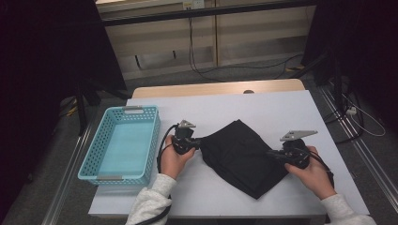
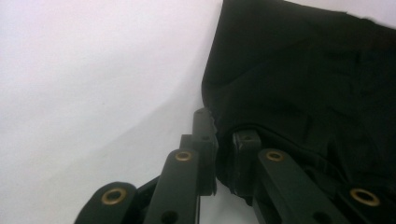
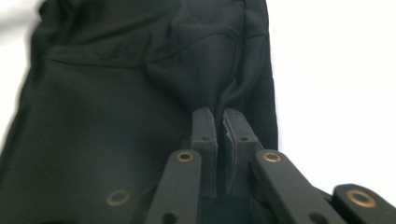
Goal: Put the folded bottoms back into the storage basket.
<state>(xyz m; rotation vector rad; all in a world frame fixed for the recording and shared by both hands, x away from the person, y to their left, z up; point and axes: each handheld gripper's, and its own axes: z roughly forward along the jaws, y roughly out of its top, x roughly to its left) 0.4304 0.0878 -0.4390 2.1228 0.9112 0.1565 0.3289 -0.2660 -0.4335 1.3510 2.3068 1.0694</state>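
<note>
Both hands are resting low on the white table (image 1: 291, 108), wrists level, facing each other. The left gripper (image 1: 199, 142) is pinching the left corner of the black folded cloth (image 1: 241, 157). The right gripper (image 1: 273, 154) is clamping a bunched fold at its right edge. The cloth, matte and soft, is lying mid-table, right of the turquoise perforated plastic basket (image 1: 123, 143).

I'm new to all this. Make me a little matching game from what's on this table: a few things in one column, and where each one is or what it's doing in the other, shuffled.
Things:
1. basket
2. black cloth
3. left gripper
4. right gripper

States:
A. pinches the cloth's right edge
B. lies crumpled mid-table
C. sits empty at the table's left
D. pinches the cloth's left corner

Pairs: 1-C, 2-B, 3-D, 4-A
</note>
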